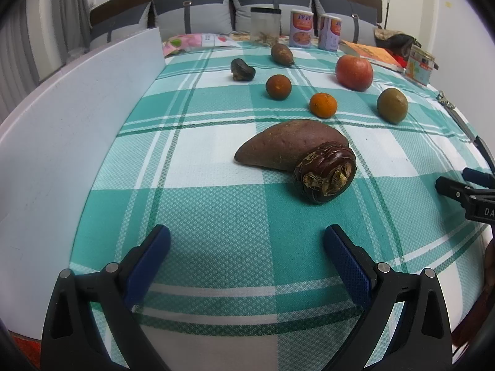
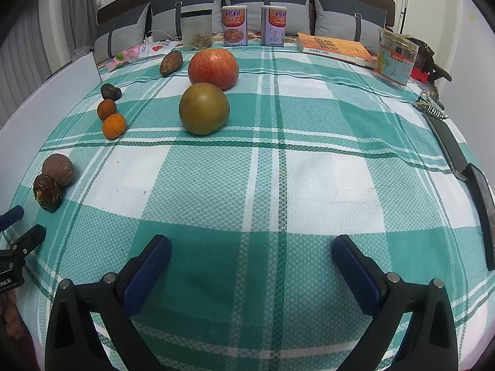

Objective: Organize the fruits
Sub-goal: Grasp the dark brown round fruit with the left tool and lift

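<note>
Just ahead of the left gripper (image 1: 247, 241), whose jaws stand spread and empty, lies a dark water chestnut (image 1: 324, 174) touching a sweet potato (image 1: 287, 147). Farther off sit an orange tangerine (image 1: 323, 105), a darker tangerine (image 1: 278, 86), a second chestnut-like lump (image 1: 243, 69) and a brownish, possibly avocado-like fruit (image 1: 281, 54). Before the right gripper (image 2: 251, 252), likewise spread and holding nothing, bare green plaid tablecloth (image 2: 309, 185) stretches to a green-brown round fruit (image 2: 204, 108), partly covering a red apple (image 2: 213, 68). The left frame's edge cuts the right gripper off.
</note>
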Tool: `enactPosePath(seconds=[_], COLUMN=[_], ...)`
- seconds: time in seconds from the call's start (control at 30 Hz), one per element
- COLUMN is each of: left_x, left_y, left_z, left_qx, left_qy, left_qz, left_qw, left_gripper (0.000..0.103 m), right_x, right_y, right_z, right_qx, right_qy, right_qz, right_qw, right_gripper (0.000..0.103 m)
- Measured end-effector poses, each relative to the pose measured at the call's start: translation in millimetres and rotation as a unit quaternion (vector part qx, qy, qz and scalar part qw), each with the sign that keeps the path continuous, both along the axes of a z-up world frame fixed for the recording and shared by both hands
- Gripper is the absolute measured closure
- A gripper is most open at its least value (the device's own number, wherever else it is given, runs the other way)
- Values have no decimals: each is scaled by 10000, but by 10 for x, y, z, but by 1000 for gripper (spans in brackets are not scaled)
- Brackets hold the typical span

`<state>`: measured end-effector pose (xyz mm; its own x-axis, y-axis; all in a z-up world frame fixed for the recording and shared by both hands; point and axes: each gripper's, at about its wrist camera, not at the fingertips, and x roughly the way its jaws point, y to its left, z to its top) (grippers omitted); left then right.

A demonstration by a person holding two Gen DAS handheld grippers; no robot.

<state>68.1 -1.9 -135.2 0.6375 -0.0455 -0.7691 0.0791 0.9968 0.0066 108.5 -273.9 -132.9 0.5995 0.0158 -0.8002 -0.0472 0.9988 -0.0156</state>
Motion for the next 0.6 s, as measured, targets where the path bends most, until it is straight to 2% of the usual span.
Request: enactPosePath(seconds=[0.23, 0.33, 0.4, 0.47, 0.6], left_x=[-33, -6, 47, 95, 251], left_y=[14, 0, -73, -188, -392], left_z=[18, 55, 115, 190, 268], left_qx=[-23, -68, -351, -548, -511], left_qy=[-9, 225, 406, 383, 303], left_qz=[-130, -184, -476, -735, -833], left_qw=[9999, 9996, 9974, 9951, 9947], left_gripper=[3, 4, 5, 5, 6], right_x=[1, 1, 0, 2, 3], right_y=[-2, -3, -3, -5, -7], right_z=[0, 0, 0, 0, 0], right_qx=[0, -5, -7, -6, -6], right_qy=[-1, -4, -6, -5, -5], right_qz=[2, 0, -2, 0, 6], right_qw=[10000, 10000, 10000, 10000, 10000], right_gripper=[0, 0, 0, 0, 0])
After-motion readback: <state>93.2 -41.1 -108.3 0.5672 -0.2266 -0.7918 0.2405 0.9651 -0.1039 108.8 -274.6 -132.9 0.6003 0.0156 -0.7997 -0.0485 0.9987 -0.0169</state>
